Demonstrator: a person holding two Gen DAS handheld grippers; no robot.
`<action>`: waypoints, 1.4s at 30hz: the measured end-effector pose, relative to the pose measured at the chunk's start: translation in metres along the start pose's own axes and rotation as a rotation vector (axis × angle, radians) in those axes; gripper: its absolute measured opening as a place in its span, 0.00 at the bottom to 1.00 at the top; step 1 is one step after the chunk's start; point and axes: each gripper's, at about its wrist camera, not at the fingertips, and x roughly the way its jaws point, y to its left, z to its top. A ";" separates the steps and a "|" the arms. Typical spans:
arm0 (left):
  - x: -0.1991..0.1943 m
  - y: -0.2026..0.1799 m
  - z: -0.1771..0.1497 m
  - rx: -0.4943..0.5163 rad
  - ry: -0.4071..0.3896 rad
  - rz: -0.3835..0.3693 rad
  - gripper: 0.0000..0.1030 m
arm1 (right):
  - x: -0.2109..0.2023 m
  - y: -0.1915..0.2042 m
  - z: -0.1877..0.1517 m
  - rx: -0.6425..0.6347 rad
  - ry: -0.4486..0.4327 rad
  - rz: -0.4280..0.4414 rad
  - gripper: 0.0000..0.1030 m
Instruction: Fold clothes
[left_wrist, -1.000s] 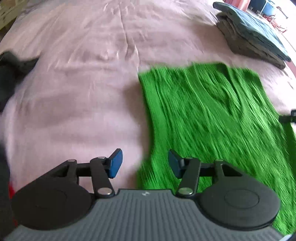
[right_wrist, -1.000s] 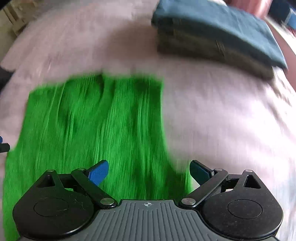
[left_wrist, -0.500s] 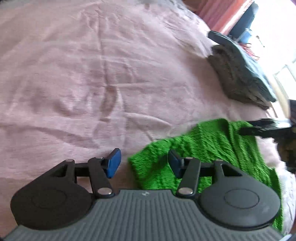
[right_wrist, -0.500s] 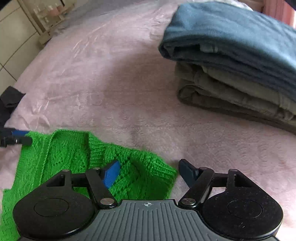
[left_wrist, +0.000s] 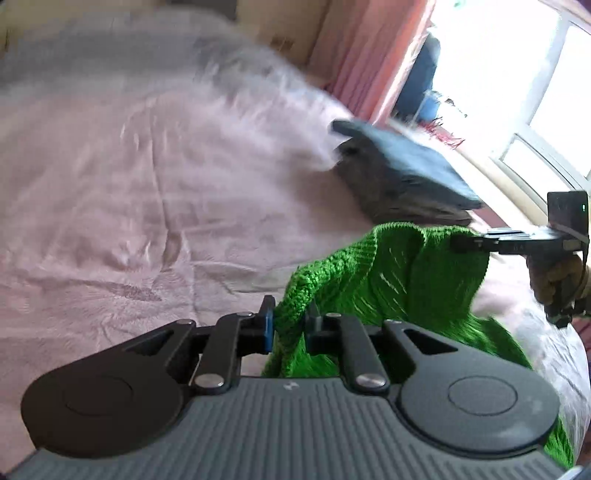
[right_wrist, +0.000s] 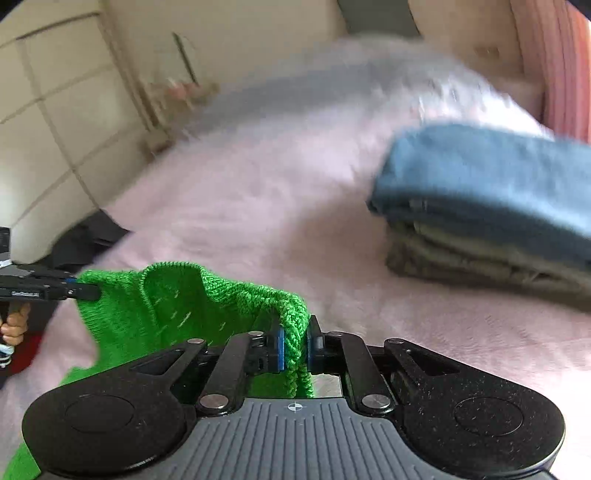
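**Both tools clamped on one green knit, lifted off the bed**

The left tool points forward over the pink bed, its two fingers closed tight on a corner of the green knitted garment. The right tool is held the same way, level and pointing ahead, its blue pads pinching the opposite corner of that garment. In each wrist view the other tool reaches in from the side, gripping the far corner: the right tool enters from the right edge of the left view with a hand wrapped round its handle below, and the left tool enters from the left edge of the right view, a few fingers showing beneath it.

The garment's top edge stretches between the two tools, sagging a little in the middle, while the rest hangs down behind and below the tool bodies towards the bed.

Count: two tools, one green garment, one stack of folded clothes. The stack lies on the bed ahead and to the right of the right tool, well apart from it, with a blue piece on top and grey-olive layers underneath; how many layers is too blurred to tell. A dark cloth lies at the bed's edge ahead-left of the right tool.
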 end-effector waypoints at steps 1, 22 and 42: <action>-0.014 -0.009 -0.005 0.012 -0.012 0.004 0.11 | -0.013 0.008 -0.010 -0.033 -0.004 0.006 0.09; -0.167 -0.125 -0.232 0.209 -0.049 0.079 0.21 | -0.159 0.130 -0.241 -0.219 0.059 -0.145 0.56; -0.135 -0.091 -0.223 -0.683 -0.090 0.003 0.60 | -0.115 0.064 -0.241 1.017 -0.103 0.049 0.55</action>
